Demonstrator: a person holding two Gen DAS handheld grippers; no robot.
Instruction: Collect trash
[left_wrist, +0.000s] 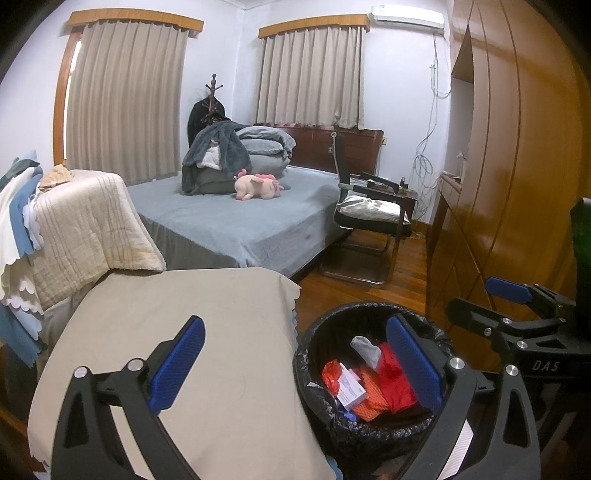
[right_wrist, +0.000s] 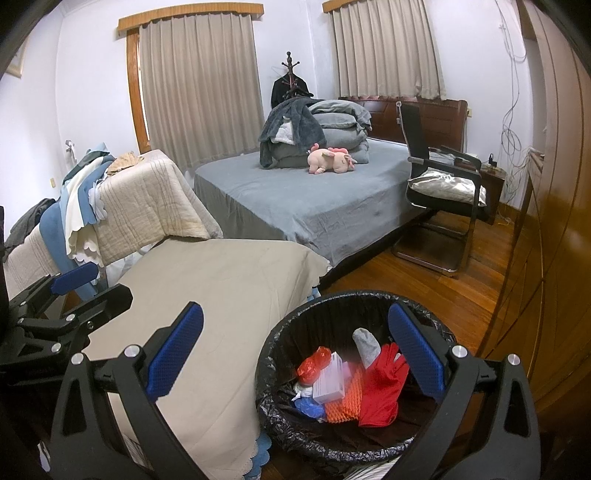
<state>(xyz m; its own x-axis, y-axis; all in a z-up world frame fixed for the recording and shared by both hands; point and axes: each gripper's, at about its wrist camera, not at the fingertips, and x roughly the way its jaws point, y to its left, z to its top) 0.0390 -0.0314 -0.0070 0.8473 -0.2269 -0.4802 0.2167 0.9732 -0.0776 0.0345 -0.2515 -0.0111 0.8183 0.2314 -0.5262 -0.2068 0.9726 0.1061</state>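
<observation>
Bedroom; bin (right_wrist: 354, 439) holds glove (right_wrist: 382, 387), box (right_wrist: 328, 384).

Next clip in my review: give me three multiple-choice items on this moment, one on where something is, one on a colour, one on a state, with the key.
1. Where does the pink plush toy lie?
A. on the grey bed
B. on the chair
C. in the bin

2. What colour is the glove in the trash bin?
A. green
B. red
C. white

3. How do the two hand-held grippers stand?
A. both shut on trash
B. one open, one shut
C. both open and empty

Key:
1 A, the toy rests on the bedcover in front of the folded bedding.
2 B, it lies beside the orange netting and a small box.
3 C, the left hand-held gripper and the right hand-held gripper show their blue pads wide apart with nothing between.
</observation>
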